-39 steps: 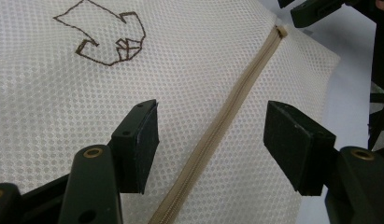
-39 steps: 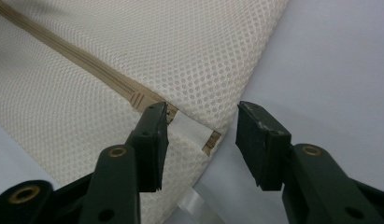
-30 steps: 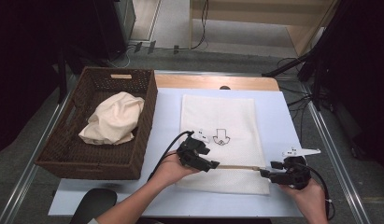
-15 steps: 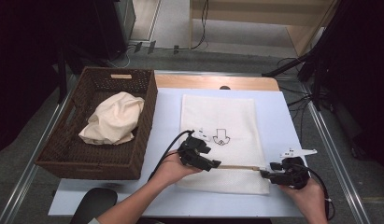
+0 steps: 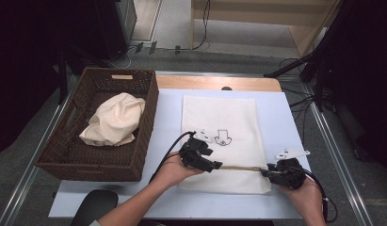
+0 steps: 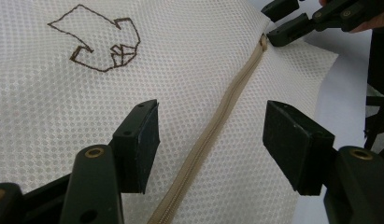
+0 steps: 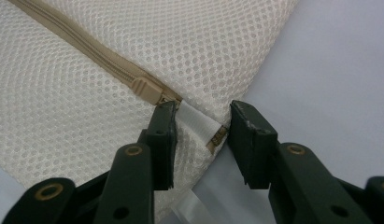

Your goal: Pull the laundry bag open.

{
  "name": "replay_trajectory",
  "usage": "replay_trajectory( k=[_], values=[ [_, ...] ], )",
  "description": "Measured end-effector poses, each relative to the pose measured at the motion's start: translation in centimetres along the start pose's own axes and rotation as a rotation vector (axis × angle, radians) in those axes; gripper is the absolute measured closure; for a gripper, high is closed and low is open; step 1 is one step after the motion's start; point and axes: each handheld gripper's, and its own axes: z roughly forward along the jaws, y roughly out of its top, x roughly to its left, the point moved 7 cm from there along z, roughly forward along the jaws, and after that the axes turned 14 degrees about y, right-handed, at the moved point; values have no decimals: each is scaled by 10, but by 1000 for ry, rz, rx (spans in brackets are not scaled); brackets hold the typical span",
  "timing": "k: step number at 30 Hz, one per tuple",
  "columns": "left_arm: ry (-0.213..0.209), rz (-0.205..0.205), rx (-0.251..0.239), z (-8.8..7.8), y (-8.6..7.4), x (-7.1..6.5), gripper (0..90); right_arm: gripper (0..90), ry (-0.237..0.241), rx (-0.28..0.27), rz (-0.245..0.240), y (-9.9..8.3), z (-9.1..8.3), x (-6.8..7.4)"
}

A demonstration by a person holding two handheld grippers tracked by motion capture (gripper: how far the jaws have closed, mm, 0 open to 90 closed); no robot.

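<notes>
Closing in, the right gripper (image 7: 199,135) has its fingers narrowing around the mesh laundry bag's (image 5: 219,117) corner tab (image 7: 196,123) beside the zipper pull (image 7: 145,88), not yet clamped; left gripper (image 6: 210,144) fingers straddle the zipper (image 6: 217,126) apart, bag flat on the tabletop (image 5: 285,113), so unzipping looks imminent

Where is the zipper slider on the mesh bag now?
The zipper slider sits at the zipper's end near the mesh bag's right edge in the high view, just beyond the right tongs.
</notes>
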Motion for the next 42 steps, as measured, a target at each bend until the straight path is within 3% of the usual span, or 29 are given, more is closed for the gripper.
replay_trajectory(
  k=[5,9,13,16,20,23,26,30,42],
  values=[
    [-17,-11,-13,-2,1,-1,449,758,25,-8,32,2,1,2],
    [-35,-16,-22,-3,2,-2,476,819,78,-18,97,4,2,0],
    [-58,-12,-37,-4,3,-5,519,835,116,-16,128,6,1,-2],
    [-45,-24,-9,-5,2,-4,504,836,144,-40,163,9,-4,-2],
    [-59,-50,-18,-8,3,-1,499,835,163,-83,155,16,-11,1],
    [-69,-41,-17,-10,3,-2,446,835,176,-96,153,19,-14,4],
    [-75,-34,-33,-13,4,-6,422,833,208,-126,183,25,-17,8],
    [-49,-21,-55,-18,5,-8,468,834,221,-143,172,30,-19,14],
    [-85,-35,-77,-23,3,-13,519,834,256,-148,109,47,-12,35]
  ],
)
